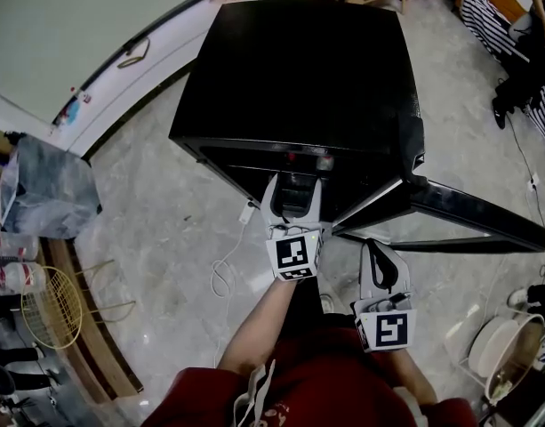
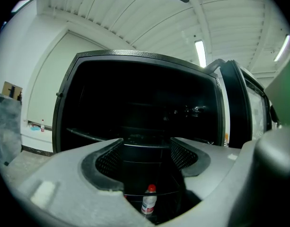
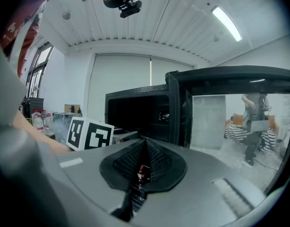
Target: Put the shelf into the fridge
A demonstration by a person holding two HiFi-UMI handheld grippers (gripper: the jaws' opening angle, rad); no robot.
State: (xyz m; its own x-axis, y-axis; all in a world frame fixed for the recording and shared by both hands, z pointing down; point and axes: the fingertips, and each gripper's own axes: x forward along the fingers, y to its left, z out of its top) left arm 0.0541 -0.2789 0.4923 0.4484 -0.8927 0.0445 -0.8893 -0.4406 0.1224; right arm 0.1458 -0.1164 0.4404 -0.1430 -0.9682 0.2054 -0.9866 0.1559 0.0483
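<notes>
1. Thin dark shelf [image 2: 92, 135] lying level across the black inside of the fridge [image 1: 299, 69], its pale front edge at the height of the tips of the left gripper [image 2: 145, 143]; no telling whether touched by them.
2. That left gripper reaching over the fridge's front edge into the opening, jaws well apart, nothing clamped between the mesh pads, only the dark inside showing there.
3. Further back, right gripper [image 1: 372, 249] just outside the fridge's front right corner, jaws pressed together and empty.
4. Black door [image 1: 468, 219] swung wide open to the right off that same corner.
5. Small bottle [image 2: 148, 200] upright, low inside the fridge: red cap, white label with a red band, lettering too small to read.
6. One marker cube [image 1: 294, 256] on each gripper, with black-and-white square patterns only and no letters.
7. Red top [image 1: 343, 390] at the near edge of the head view, with a patch of white print too partial to read.
8. On the grey stone floor [image 1: 165, 229]: white cable [image 1: 226, 269] looping just off the fridge's front left corner, crumpled grey bag [image 1: 50, 185] toward the left edge, yellow wire basket [image 1: 54, 308] nearer than the bag.
</notes>
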